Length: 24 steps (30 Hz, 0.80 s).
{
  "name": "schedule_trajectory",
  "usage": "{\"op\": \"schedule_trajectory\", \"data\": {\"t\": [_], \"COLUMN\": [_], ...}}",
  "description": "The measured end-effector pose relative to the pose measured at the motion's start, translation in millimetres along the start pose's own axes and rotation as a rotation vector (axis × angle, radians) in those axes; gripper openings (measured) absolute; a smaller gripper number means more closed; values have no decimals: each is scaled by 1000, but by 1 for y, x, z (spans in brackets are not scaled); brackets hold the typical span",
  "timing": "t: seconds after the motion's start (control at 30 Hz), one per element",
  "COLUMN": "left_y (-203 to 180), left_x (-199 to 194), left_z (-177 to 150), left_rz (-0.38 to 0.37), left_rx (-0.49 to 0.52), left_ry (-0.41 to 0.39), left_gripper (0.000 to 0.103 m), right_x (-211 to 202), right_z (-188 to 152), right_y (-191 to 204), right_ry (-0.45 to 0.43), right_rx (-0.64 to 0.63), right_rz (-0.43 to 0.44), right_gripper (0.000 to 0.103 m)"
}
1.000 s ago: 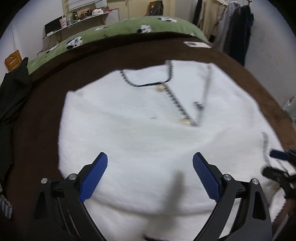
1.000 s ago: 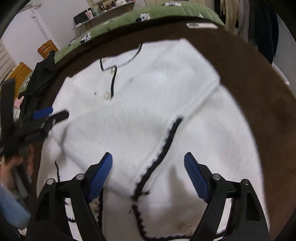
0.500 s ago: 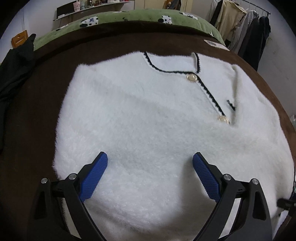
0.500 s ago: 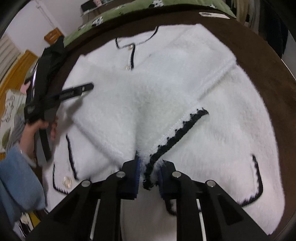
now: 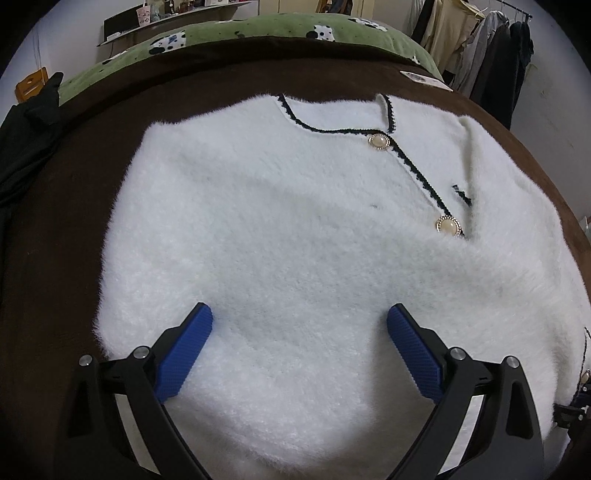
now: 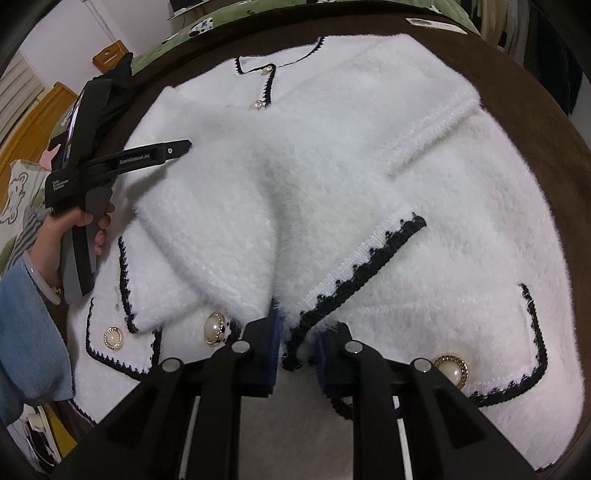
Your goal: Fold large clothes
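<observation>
A white fluffy cardigan (image 5: 295,229) with black trim and pearl buttons lies front up on a brown blanket (image 5: 66,206). My left gripper (image 5: 299,347) is open and empty, low over the folded left sleeve. It also shows at the left of the right wrist view (image 6: 122,162), held in a hand. My right gripper (image 6: 295,350) is shut on the black-trimmed cuff (image 6: 354,273) of the right sleeve, which lies folded across the cardigan's (image 6: 332,129) front, near the hem.
A dark garment (image 5: 26,140) lies at the blanket's left edge. A green patterned cover (image 5: 240,29) lies behind the blanket. Clothes hang on a rack (image 5: 487,48) at the back right. A wooden box (image 6: 109,57) stands at the far left.
My right gripper closed on the right sleeve cuff and has drawn it down toward the hem. My left gripper moved closer over the left sleeve and stayed open.
</observation>
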<state>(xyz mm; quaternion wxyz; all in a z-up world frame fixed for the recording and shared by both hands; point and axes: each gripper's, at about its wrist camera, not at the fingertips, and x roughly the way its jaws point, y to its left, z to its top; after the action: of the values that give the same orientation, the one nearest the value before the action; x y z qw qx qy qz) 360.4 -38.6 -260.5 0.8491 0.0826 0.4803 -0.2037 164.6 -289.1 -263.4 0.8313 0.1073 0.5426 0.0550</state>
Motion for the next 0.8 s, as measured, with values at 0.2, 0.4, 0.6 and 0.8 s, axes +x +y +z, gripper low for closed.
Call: {"op": "schedule_trajectory", "data": {"t": [0.2, 0.4, 0.6, 0.8], "left_y": [-1, -3, -3, -5], "left_x": [-6, -18, -45, -94], "left_z": [1, 3, 8, 10], "left_rz": [5, 10, -6, -13], "left_rx": [11, 16, 5, 9], "left_ry": [6, 5, -10, -13], "left_gripper": [92, 91, 91, 92], "right_x": [-5, -21, -40, -65], "right_z": [4, 8, 15, 25], "right_y": [4, 6, 12, 16], "right_ry": [-9, -67, -118, -157], "right_rx": [-18, -43, -85, -110], "right_rz": [-12, -47, -70, -71], "right_gripper": [19, 73, 86, 91]}}
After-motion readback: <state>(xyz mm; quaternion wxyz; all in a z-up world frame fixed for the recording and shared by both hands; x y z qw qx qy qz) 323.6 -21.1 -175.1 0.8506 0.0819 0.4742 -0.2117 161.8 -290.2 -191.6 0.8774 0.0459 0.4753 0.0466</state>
